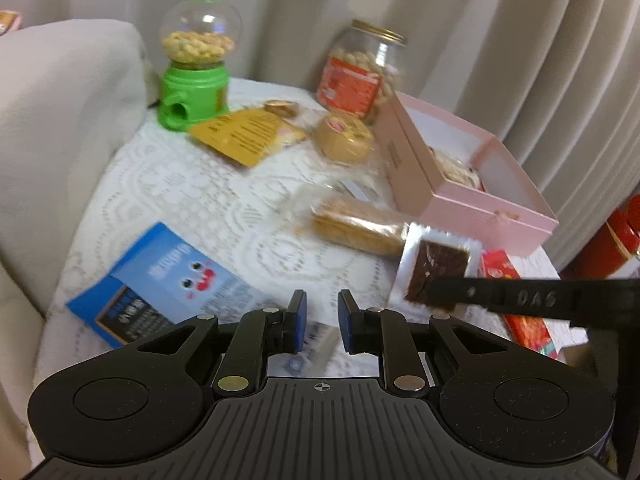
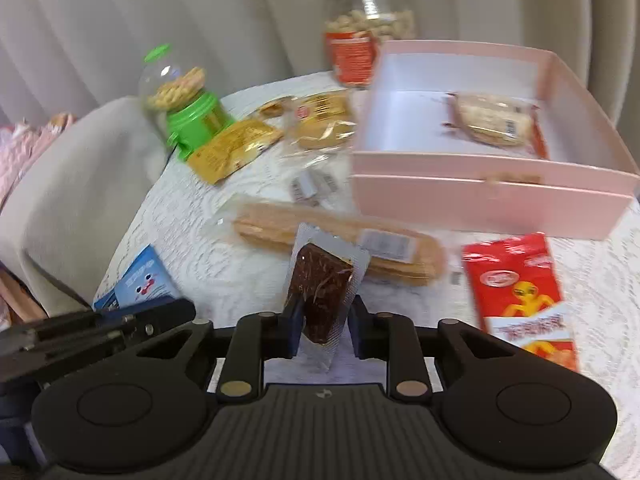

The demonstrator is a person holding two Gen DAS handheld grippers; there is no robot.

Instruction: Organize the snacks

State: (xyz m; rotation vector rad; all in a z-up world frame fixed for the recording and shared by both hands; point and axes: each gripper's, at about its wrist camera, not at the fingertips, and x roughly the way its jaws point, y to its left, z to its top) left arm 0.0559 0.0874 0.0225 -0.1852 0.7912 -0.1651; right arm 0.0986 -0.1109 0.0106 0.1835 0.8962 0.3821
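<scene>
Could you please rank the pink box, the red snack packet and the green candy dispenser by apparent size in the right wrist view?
1. pink box
2. red snack packet, though it is nearest the camera
3. green candy dispenser

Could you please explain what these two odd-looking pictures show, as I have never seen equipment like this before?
No robot here: a person carries one hand-held gripper in each hand, each with a wide-angle camera looking along its two fingers. One picture is from the left hand-held gripper, whose fingers hold nothing. The other is from the right hand-held gripper, closed on a clear packet with a dark brown snack slab.

On the white lace tablecloth lie an open pink cardboard box holding one wrapped pastry, a long wrapped wafer pack, a red snack packet, a blue packet, a yellow pouch, a green candy dispenser and a glass peanut jar.
</scene>
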